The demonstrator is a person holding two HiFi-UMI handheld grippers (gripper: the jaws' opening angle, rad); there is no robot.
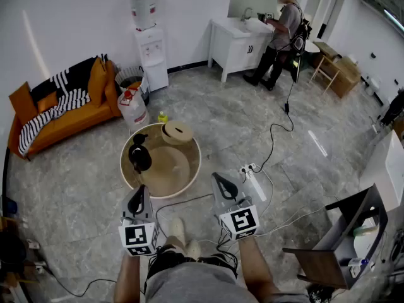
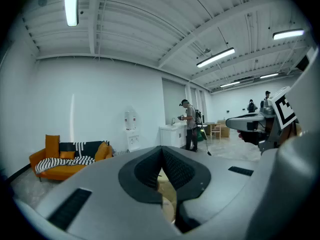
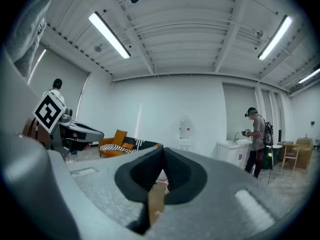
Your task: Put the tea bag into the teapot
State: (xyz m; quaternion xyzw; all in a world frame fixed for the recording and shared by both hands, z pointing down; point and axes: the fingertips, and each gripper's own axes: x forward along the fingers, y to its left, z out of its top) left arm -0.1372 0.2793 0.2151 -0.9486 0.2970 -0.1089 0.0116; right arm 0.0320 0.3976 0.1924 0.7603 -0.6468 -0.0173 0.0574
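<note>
A black teapot (image 1: 139, 158) stands at the left side of a round wooden tray table (image 1: 190, 169). I cannot make out a tea bag in any view. My left gripper (image 1: 138, 193) hangs just in front of the table's near rim, its jaws closed together with nothing in them. My right gripper (image 1: 218, 179) is off the table's right front, over the floor, also shut and empty. In the left gripper view the left gripper (image 2: 161, 150) shows its tips meeting, and in the right gripper view the right gripper (image 3: 162, 150) does too. Tan table surface shows through the gap below them.
A round wooden lidded box (image 1: 177, 132) sits at the table's far edge. A power strip (image 1: 251, 171) and cables (image 1: 278, 131) lie on the floor to the right. Behind are a water jug (image 1: 132, 108), a dispenser (image 1: 151, 49) and an orange sofa (image 1: 60, 109). A person (image 1: 282, 33) stands at a white cabinet. A dark stand (image 1: 344, 238) is at the right.
</note>
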